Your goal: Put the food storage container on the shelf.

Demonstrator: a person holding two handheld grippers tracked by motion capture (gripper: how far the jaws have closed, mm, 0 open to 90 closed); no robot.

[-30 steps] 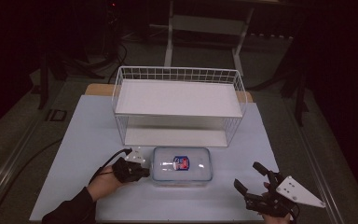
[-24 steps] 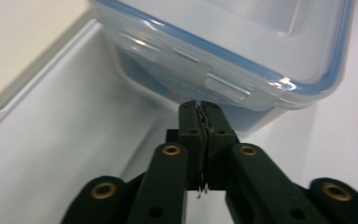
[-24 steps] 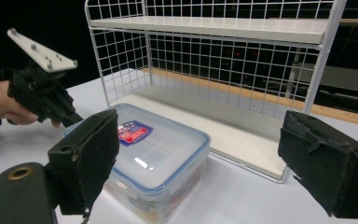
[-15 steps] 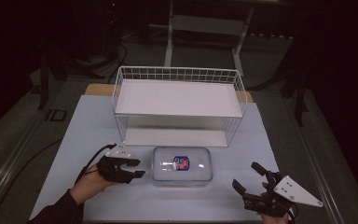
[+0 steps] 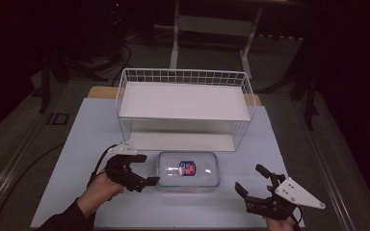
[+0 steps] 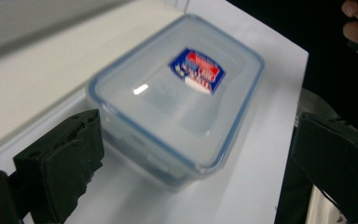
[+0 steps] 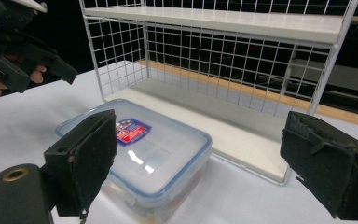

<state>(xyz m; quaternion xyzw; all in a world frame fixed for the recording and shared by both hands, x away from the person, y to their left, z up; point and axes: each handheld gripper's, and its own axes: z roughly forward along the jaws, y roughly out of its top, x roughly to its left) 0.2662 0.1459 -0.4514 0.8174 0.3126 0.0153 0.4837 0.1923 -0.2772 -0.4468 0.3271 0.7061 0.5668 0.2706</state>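
Two grippers in front of us, both with jaws spread and nothing clamped. Our left gripper [image 5: 142, 169] hangs just left of the clear lidded container [image 5: 188, 170], raised off the sheet; its jaws have just been opening, and in the left gripper view the container [image 6: 177, 93] sits ahead, between the two black pads [image 6: 60, 163] but clear of both. Our right gripper [image 5: 254, 186] sits near the front right corner of the white table sheet [image 5: 77, 159], apart from the container, fingers wide. In the right gripper view the container [image 7: 149, 149] lies on the sheet just in front of the wire shelf rack [image 7: 223, 60], blue-and-red label up, lid on. From the high view the container rests flat on the sheet, right against the rack's [image 5: 185, 101] lower front edge, about centred between our hands.
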